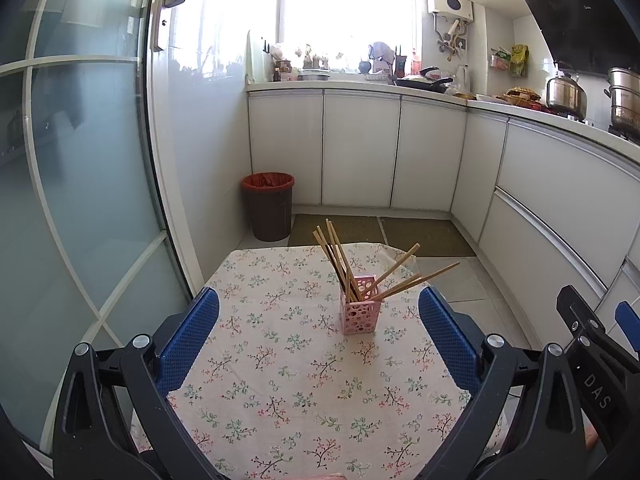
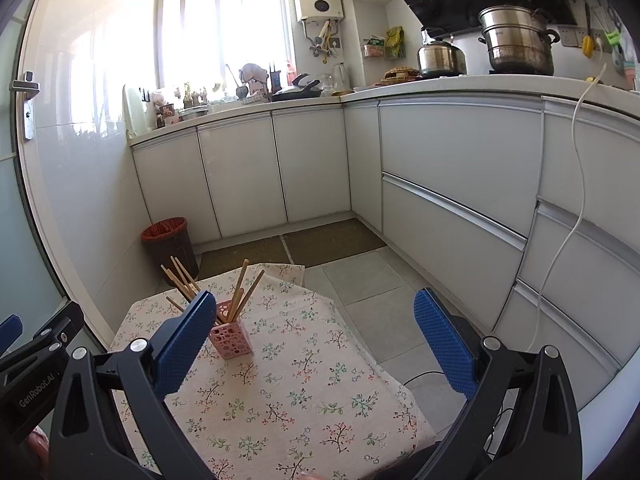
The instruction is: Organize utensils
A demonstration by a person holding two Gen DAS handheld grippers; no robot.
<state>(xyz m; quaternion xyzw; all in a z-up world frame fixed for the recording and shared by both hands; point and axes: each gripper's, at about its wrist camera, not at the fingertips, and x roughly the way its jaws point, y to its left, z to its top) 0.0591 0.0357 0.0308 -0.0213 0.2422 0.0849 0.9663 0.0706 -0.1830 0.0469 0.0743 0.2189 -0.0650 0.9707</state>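
A pink perforated holder (image 1: 359, 310) stands upright on the floral tablecloth (image 1: 280, 380), near the table's middle. Several wooden chopsticks (image 1: 340, 260) stick out of it, some leaning left, some right. My left gripper (image 1: 319, 320) is open and empty, held above the near half of the table, short of the holder. In the right wrist view the holder (image 2: 231, 338) with its chopsticks (image 2: 239, 292) sits just right of the left fingertip. My right gripper (image 2: 316, 322) is open and empty, to the right of the holder.
A brown bin with a red liner (image 1: 268, 206) stands on the floor beyond the table. White cabinets (image 1: 360, 148) run along the back and right. A glass door (image 1: 80, 180) is at the left. A white cable (image 2: 560, 220) hangs down the right cabinets.
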